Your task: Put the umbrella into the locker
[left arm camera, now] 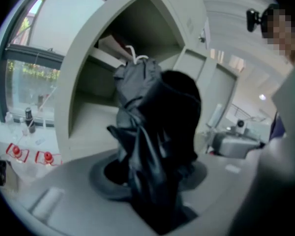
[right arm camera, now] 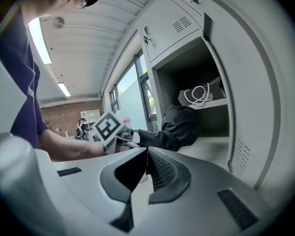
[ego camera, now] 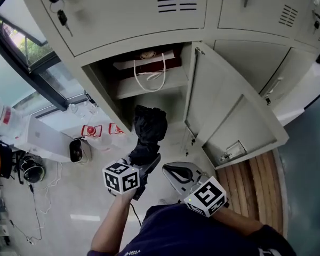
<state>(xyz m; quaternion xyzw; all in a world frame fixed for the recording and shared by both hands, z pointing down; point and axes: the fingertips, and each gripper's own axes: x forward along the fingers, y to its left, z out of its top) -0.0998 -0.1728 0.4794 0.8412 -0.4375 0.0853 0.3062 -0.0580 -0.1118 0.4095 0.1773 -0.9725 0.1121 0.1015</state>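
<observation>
A folded black umbrella (ego camera: 149, 128) is held up in front of the open locker compartment (ego camera: 168, 103). My left gripper (ego camera: 147, 163) is shut on the umbrella's lower end. In the left gripper view the umbrella (left arm camera: 155, 132) rises between the jaws and hides most of the opening. The tip of the umbrella (right arm camera: 179, 127) is at the mouth of the lower space under the shelf. My right gripper (ego camera: 174, 170) hangs just right of the left one, jaws together, nothing in them; its pads (right arm camera: 160, 173) meet in the right gripper view. The locker door (ego camera: 229, 108) stands open to the right.
On the locker's shelf (ego camera: 129, 89) lies a dark red bag with white cord handles (ego camera: 152, 71). Keys (ego camera: 61, 16) hang in the closed doors above. Left on the floor are a white box (ego camera: 42, 137), red-marked bottles (ego camera: 90, 131) and cables. Wooden slats (ego camera: 261, 191) lie at right.
</observation>
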